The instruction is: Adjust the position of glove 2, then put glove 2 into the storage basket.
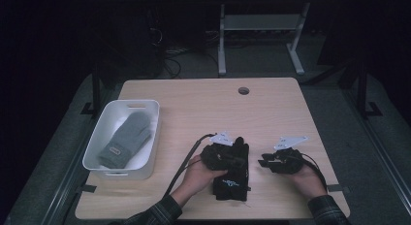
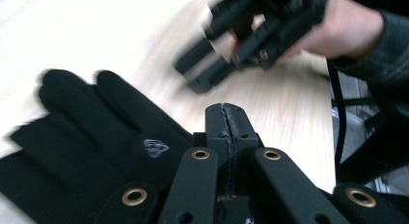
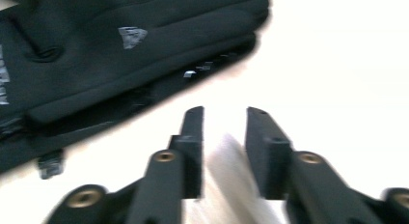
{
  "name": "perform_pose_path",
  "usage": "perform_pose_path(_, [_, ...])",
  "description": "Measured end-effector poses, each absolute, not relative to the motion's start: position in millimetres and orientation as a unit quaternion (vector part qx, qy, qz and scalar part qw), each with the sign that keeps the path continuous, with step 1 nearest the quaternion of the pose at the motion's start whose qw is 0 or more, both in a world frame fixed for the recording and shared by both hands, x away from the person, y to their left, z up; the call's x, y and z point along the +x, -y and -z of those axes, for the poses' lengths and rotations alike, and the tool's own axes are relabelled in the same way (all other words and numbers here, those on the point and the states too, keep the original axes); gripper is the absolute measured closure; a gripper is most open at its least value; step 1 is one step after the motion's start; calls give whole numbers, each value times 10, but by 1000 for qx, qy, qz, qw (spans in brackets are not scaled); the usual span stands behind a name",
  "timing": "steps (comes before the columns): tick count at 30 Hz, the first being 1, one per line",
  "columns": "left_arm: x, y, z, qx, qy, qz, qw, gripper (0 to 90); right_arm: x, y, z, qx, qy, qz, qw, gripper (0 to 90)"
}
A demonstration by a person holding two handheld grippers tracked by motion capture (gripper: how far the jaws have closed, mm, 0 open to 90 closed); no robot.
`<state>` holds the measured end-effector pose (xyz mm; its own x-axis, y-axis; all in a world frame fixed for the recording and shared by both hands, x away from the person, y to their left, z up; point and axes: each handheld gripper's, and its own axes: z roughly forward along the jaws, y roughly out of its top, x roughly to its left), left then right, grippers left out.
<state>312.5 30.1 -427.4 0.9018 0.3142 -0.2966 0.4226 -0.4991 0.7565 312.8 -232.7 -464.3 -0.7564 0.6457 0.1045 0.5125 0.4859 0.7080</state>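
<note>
The work in hand looks like picking up the flat black fabric glove with a small grey logo, probably to put it in the white plastic bin at the left of the pale wooden worktop, where a grey knitted mitten already lies.

To do this step well, the right gripper should come in low and level with the worktop, aimed at the glove's nearest edge, so that one jaw slides under the fabric and the other comes down on top. Thin cloth lying flat gives little to bite, so a pinch at a thicker spot, such as the cuff or a seam, would likely hold better than one on the middle of the palm. The left gripper could press the glove down while the other takes hold, so that the cloth does not slide away.

The right gripper's jaws stand apart with nothing between them, bare worktop showing in the gap. In the right gripper view the glove lies up and to the left of the jaw tips, near but not touching. The left gripper's jaws are together, holding nothing; in the left gripper view the glove spreads out to their left, fingers pointing away, just beside and partly under them. In the high view the glove lies between the two hands.
</note>
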Motion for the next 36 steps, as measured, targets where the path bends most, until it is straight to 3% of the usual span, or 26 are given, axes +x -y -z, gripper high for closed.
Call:
perform_pose_path(5, [3073, -158, 4434, 882, -201, 65, 421, 891, 3164, 2411, 4692, 359, -851, -366, 113, 380])
perform_pose_path(12, [3027, -113, 4510, 905, -187, 53, 379, 891, 3181, 2422, 4763, 367, -849, -356, 133, 278])
perform_pose_path(22, [3002, -271, 4482, 921, -182, 38, 341, 891, 3180, 2447, 4788, 371, -844, -362, 137, 224])
perform_pose_path(36, [3041, -858, 4424, 925, -218, 13, 310, 889, 3170, 2458, 4818, 370, -839, -373, 142, 189])
